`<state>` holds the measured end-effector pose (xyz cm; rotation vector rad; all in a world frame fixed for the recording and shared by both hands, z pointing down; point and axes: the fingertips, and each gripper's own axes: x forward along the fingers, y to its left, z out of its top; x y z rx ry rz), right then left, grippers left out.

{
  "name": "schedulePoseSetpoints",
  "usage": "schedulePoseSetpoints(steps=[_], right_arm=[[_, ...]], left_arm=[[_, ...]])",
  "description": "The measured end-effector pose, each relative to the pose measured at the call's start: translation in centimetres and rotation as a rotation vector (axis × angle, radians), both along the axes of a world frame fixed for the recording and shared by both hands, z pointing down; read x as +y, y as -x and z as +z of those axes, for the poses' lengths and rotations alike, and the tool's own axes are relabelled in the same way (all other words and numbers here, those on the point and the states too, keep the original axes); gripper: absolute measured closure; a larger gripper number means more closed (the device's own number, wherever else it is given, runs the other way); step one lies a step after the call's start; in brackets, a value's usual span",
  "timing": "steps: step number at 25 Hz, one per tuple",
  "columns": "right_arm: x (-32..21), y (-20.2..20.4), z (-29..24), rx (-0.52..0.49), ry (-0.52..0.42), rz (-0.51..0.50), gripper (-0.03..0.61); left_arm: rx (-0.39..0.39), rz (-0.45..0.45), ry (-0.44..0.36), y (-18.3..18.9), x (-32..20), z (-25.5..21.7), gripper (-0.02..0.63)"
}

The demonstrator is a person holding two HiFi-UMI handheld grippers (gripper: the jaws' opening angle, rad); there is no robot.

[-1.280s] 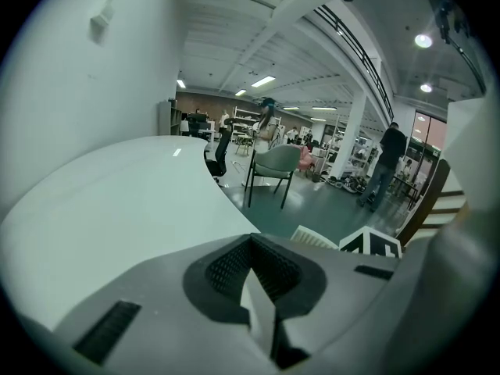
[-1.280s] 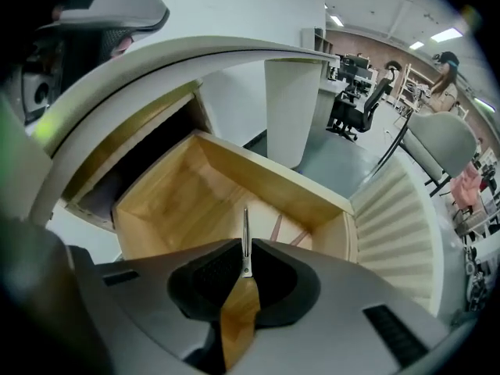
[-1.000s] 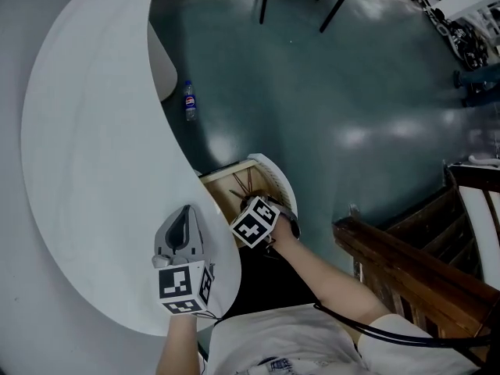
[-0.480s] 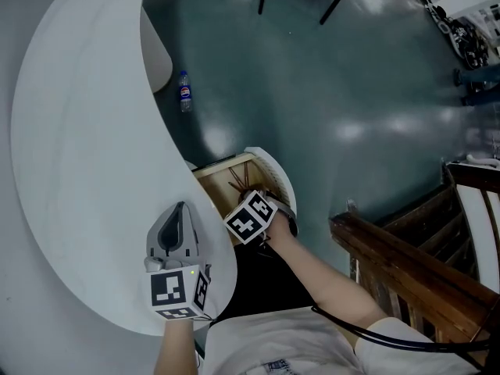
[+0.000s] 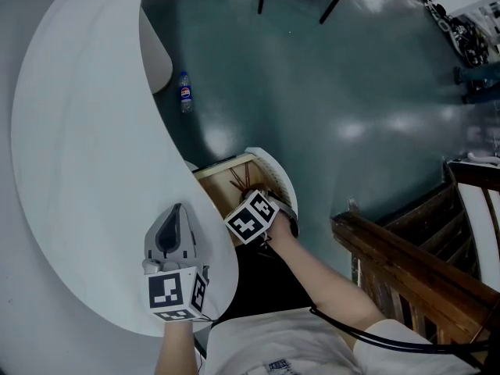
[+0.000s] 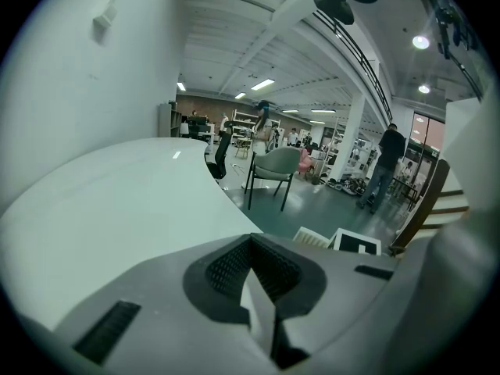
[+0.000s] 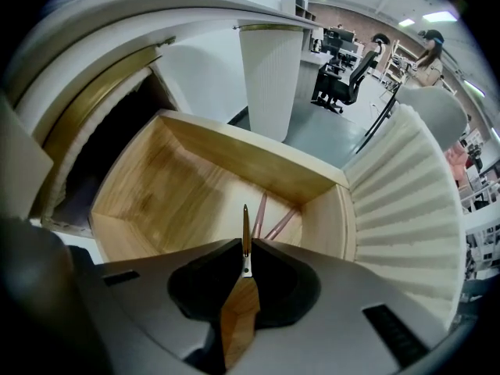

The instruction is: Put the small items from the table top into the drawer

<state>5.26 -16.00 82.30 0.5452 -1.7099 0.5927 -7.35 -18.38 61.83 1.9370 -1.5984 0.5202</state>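
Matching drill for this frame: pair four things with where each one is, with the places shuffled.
Things:
1. left gripper
2. right gripper
3. bottle
4. two pink sticks

Places:
A. on the floor
B. lying in the far corner of the drawer
C. over the white table
D. above the open drawer, jaws shut on a thin brown stick

Pairs: 1-C, 2-D, 3-A, 4-B

dim, perhaps underexposed; fisheye-warped edges
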Motion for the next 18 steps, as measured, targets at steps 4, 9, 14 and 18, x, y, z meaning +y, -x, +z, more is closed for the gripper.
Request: schedulePoseSetpoints(steps=[4,9,14,18], right_arm=[[-0.5,0.4,-0.6,-0.060,0.029,0.066,0.525],[-0.5,0.9,-0.4,-0.102,0.067,0.122,0.525],[-0.2,1.4,0.3,-0.115,0.091,0.162,0.525],[-0.3,1.5,1.1,-0.113,0.100,0.182,0.525]], left_arm=[[0.012,0.004,-0.003,-0.4,-0.1,-0.1,0.591],[0.011,0.002,-0.004,-0.6,-0.1,0.0,0.591],[0.009,-0.003,0.002,-0.1,-0.1,0.2,0.591],[0.006,-0.002,0.006,0.0,-0.1,0.3,0.591]])
